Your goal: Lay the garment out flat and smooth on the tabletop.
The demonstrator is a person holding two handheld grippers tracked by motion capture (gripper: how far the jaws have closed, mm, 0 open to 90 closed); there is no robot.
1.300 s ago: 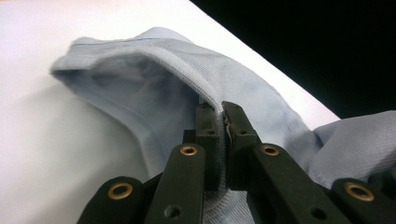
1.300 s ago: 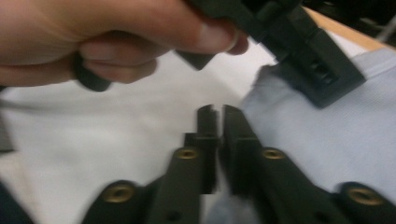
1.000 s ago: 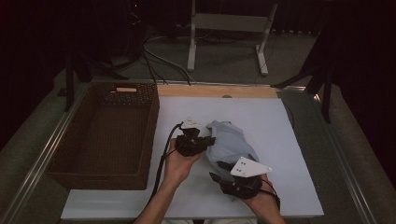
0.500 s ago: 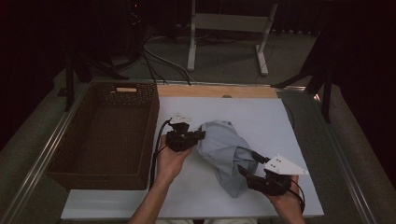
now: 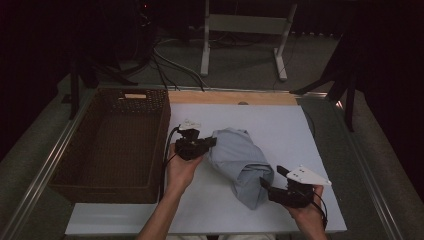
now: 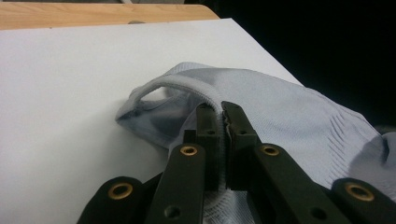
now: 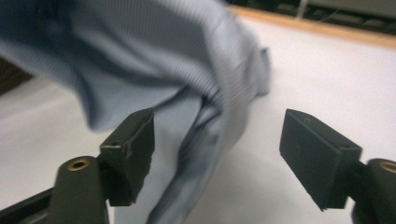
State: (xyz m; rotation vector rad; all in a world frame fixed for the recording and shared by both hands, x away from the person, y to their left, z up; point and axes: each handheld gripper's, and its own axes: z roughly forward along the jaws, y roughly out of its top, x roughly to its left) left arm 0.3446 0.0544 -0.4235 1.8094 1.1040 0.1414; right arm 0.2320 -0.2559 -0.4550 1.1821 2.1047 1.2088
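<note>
A light grey knit garment (image 5: 239,159) lies bunched on the white board (image 5: 285,125), stretched from centre toward the lower right. My left gripper (image 5: 212,143) is at its left end, shut on a rolled hem (image 6: 163,84) of the garment (image 6: 289,112), which is pinched between the jaws of this gripper (image 6: 223,116). My right gripper (image 5: 272,178) is at the garment's lower right end. Its jaws have just been opening and stand apart. In the right gripper view a fold of the garment (image 7: 154,56) hangs loose between the jaws of the right gripper (image 7: 219,129), close to the left one.
A dark wicker basket (image 5: 60,180) stands along the board's left side, close to my left hand. A wooden strip (image 5: 235,97) runs along the board's far edge. Metal rails frame the table, with stand legs and cables on the floor beyond.
My right gripper has moved toward the lower right and its jaws have spread apart. The garment has been drawn out longer toward that side. The left gripper has barely shifted.
</note>
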